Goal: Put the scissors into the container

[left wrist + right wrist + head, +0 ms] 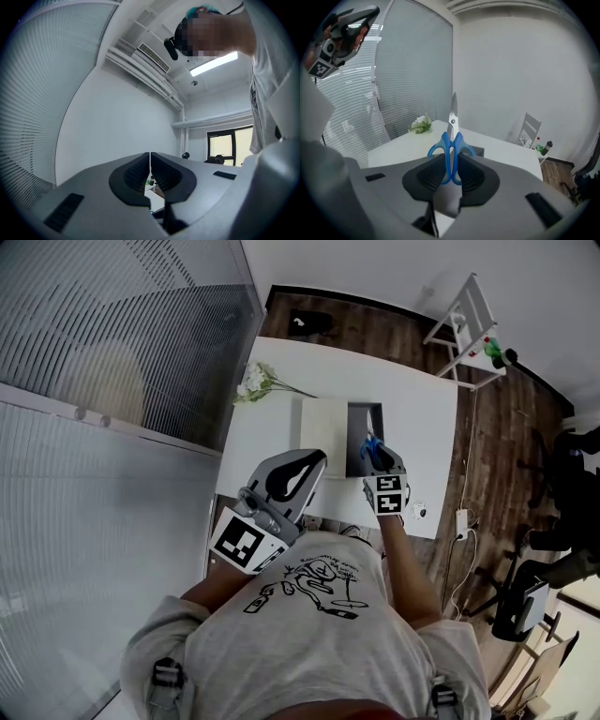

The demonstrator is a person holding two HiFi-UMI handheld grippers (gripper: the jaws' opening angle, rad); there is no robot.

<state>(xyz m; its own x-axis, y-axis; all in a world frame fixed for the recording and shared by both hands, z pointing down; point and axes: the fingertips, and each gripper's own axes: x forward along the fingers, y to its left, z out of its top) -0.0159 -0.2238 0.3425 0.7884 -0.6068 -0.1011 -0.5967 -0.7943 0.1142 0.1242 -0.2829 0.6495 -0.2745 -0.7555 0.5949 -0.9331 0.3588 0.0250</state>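
Observation:
The blue-handled scissors (451, 149) are pinched by their handles in my right gripper (452, 176), with the steel blades pointing up and away. In the head view, the right gripper (382, 460) holds the scissors (371, 444) over the near edge of the open container (375, 412), a dark-lined box on the white table. Its pale lid (323, 435) lies open to the left. My left gripper (312, 465) is raised near the lid, tilted upward. In its own view the left gripper (150, 172) is shut with nothing in it, facing the ceiling.
A bunch of white flowers (257, 382) lies at the table's far left corner. A small white round object (419, 511) sits near the table's front right edge. On the wooden floor to the right stand a white rack (466, 326) and office chairs (525, 601).

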